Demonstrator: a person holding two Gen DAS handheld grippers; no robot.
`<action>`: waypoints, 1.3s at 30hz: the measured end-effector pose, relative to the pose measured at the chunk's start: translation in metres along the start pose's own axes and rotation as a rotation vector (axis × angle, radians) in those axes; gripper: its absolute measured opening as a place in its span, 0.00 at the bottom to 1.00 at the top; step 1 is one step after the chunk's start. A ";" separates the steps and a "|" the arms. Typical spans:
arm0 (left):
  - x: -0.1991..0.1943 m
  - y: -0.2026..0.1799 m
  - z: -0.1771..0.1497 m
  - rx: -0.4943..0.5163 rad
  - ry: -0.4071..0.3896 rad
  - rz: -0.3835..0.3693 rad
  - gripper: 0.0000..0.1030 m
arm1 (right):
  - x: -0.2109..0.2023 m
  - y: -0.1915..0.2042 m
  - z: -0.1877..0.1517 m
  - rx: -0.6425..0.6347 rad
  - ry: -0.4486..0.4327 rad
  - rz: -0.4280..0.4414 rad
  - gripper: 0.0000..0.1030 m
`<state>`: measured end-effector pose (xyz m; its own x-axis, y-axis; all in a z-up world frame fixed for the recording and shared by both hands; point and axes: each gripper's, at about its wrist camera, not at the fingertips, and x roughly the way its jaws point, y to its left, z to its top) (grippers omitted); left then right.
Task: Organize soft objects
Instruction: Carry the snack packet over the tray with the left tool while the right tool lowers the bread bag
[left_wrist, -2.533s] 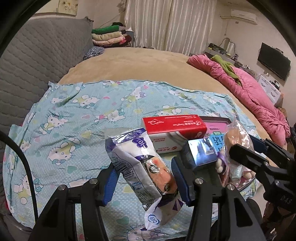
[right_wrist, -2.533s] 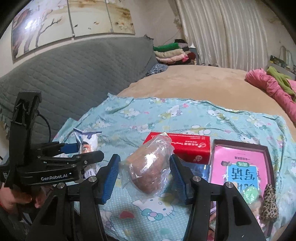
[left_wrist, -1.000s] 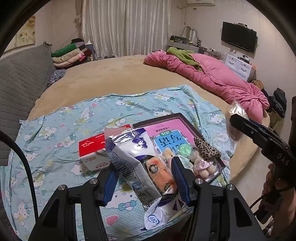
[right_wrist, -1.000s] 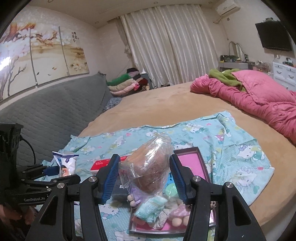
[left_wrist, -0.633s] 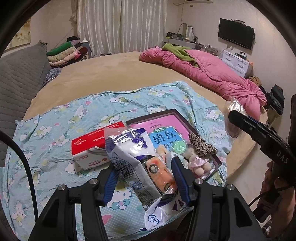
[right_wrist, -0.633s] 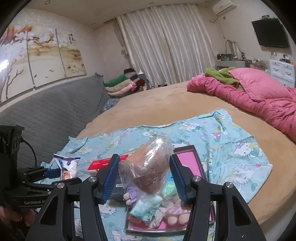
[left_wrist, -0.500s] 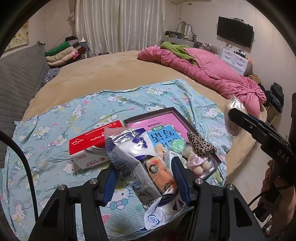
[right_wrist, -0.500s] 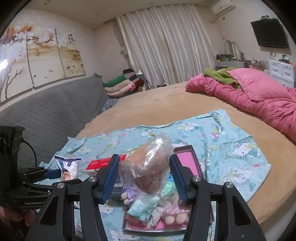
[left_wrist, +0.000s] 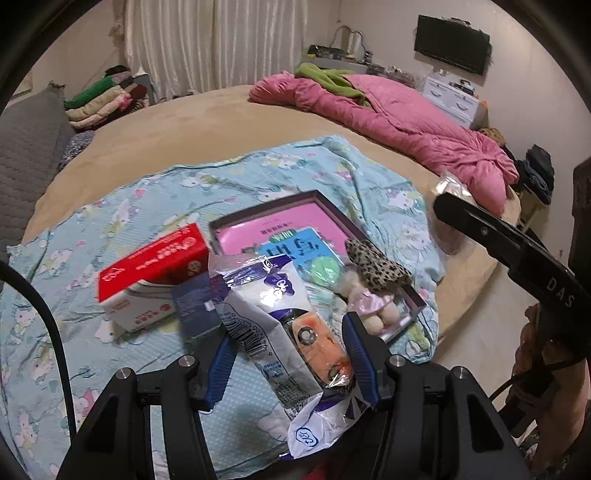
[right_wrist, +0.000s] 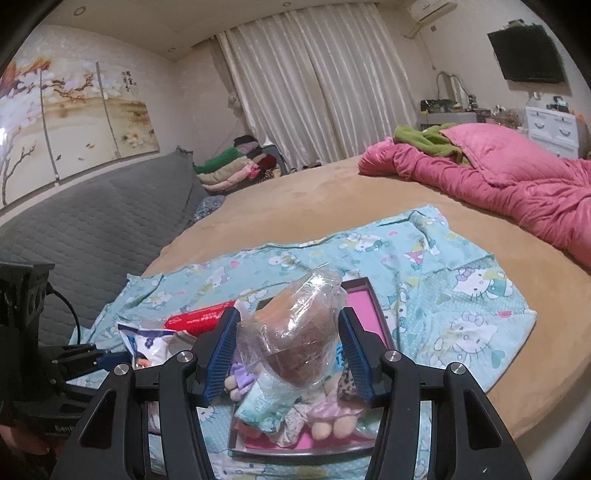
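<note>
— What's in your left tongs?
— My left gripper (left_wrist: 290, 360) pinches a snack packet (left_wrist: 275, 317) above the blue sheet (left_wrist: 122, 206), near the red box (left_wrist: 151, 267) and the pink tray (left_wrist: 317, 195)
— And the right?
— My right gripper (right_wrist: 284, 352) squeezes a clear bag (right_wrist: 295, 332) with something brown inside, held over the tray's (right_wrist: 364, 295) soft toys (right_wrist: 328, 415)

"DAS" stands on the right gripper (left_wrist: 448, 218), and "Gen" shows on the left gripper (right_wrist: 92, 356).
</note>
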<state>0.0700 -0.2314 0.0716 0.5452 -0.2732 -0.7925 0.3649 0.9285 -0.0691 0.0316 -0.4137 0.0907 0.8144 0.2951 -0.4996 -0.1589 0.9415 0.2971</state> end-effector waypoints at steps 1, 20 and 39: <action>0.002 -0.002 0.000 0.003 0.003 -0.004 0.55 | 0.001 -0.002 -0.001 0.004 0.004 -0.001 0.55; 0.057 -0.042 -0.008 0.084 0.080 -0.084 0.55 | 0.018 -0.027 -0.018 0.026 0.028 -0.030 0.55; 0.114 -0.043 -0.008 0.087 0.138 -0.123 0.55 | 0.035 -0.041 -0.030 0.062 0.063 -0.030 0.55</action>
<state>0.1104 -0.3005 -0.0209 0.3860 -0.3405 -0.8574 0.4894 0.8634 -0.1226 0.0498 -0.4372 0.0369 0.7815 0.2781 -0.5585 -0.0982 0.9388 0.3301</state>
